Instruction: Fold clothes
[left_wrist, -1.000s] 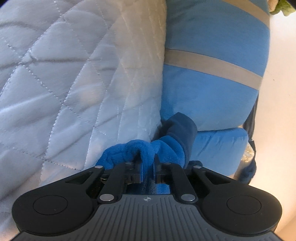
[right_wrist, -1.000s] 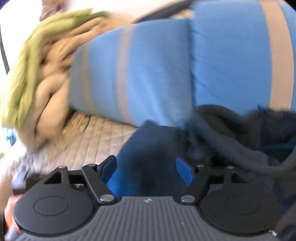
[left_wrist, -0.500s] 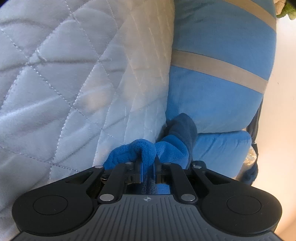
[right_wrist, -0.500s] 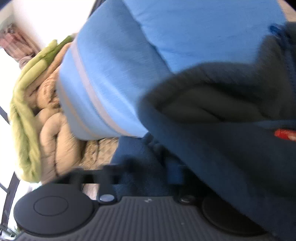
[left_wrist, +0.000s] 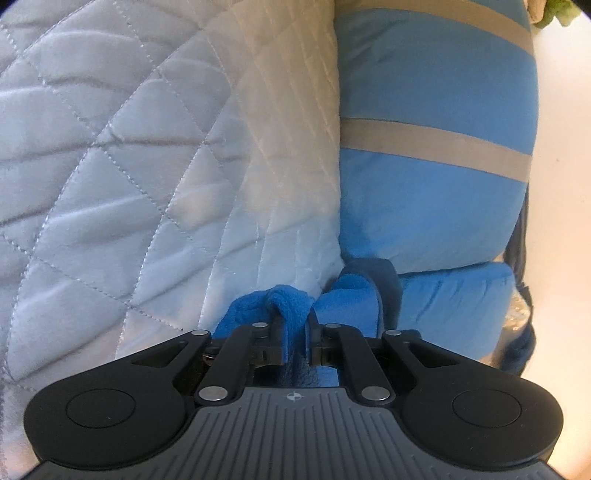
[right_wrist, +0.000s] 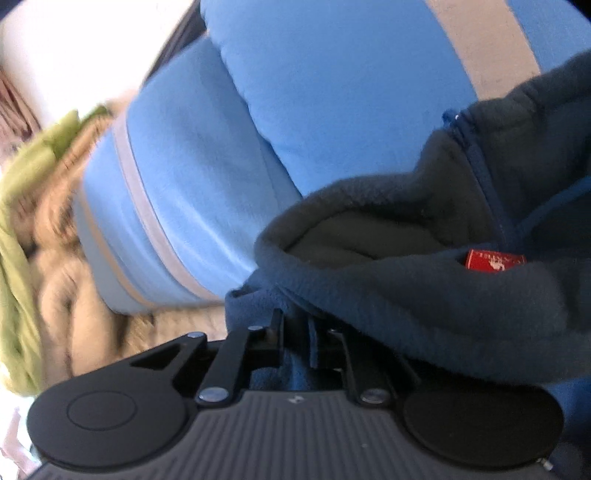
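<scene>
The left hand-held gripper (left_wrist: 296, 341) is pinching a bunch of bright blue fleece (left_wrist: 284, 306). Its two fingers are pressed almost together, with the soft cloth squeezed between them. The fleece sits right in front of the gripper, low in the left wrist view. A darker blue cuff (left_wrist: 384, 280) curls up just behind it. The fleece lies against a pale quilted cover (left_wrist: 147, 166) with a diamond stitch pattern. Beside the quilt is a fat blue cushion (left_wrist: 436, 203) with grey stripes (left_wrist: 436, 142) across it.

The right hand-held gripper (right_wrist: 295, 343) is closing on dark blue fleece (right_wrist: 424, 306). The cloth is between its fingers, and they press on it. A big fold of this dark jacket drapes over the right side of the gripper and hides one finger. A small red label (right_wrist: 493, 260) shows on the jacket, near a zip (right_wrist: 476, 166). Behind it is the same blue striped cushion (right_wrist: 295, 110). Off to the left sits a blurry pile of tan and green cloth (right_wrist: 33, 221).
</scene>
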